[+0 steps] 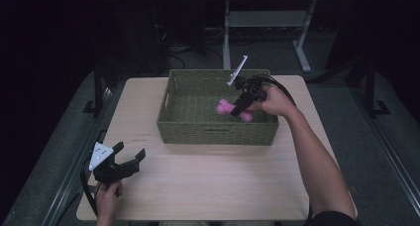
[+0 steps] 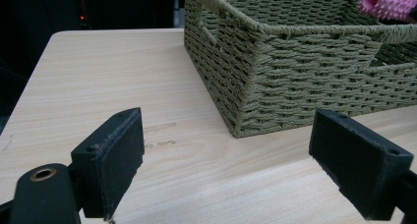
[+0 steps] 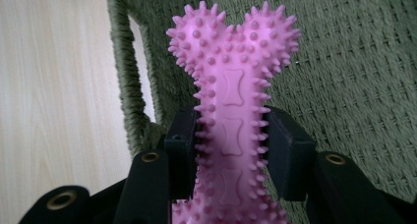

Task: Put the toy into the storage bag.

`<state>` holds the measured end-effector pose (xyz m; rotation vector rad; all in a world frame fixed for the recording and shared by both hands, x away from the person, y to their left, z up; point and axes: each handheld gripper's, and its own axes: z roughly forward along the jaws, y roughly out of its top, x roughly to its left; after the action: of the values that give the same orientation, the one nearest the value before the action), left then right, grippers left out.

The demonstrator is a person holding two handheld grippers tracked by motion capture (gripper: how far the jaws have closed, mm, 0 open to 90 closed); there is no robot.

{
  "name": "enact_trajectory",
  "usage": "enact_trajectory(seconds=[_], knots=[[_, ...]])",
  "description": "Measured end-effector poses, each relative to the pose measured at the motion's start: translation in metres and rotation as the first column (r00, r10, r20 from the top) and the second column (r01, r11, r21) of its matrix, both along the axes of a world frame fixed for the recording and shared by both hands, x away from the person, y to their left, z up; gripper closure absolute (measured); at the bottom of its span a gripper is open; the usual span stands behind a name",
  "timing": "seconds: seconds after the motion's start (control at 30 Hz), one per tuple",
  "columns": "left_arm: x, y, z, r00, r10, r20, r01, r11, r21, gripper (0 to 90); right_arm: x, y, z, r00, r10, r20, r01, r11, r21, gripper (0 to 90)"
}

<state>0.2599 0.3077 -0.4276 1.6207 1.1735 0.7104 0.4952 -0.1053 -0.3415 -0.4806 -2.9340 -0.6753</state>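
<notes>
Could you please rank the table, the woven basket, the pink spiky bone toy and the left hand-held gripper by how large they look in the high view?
1. table
2. woven basket
3. left hand-held gripper
4. pink spiky bone toy, partly hidden by the right hand-held gripper, so its rank against the left one is unsure.

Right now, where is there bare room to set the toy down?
Basket floor left of the toy is bare. So is the table between the basket front and the left gripper. The right gripper crowds the basket's right.
</notes>
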Motion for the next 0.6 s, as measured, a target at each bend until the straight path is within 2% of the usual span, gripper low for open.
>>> enact_trajectory(seconds=[0.23,0.6], knots=[[0.001,-0.001,0.000,1.0000,-0.005,0.003,0.005,1.0000,-0.001,13.0,0.001,0.003,-0.008,0.9999,0.005,-0.012,-0.005,1.000,-0.024,58.1],[-0.001,0.002,0.001,0.9999,0.006,0.012,-0.006,1.0000,-0.008,13.0,0.004,0.006,-0.021,0.9990,-0.007,-0.044,0.006,1.000,-0.022,58.1]])
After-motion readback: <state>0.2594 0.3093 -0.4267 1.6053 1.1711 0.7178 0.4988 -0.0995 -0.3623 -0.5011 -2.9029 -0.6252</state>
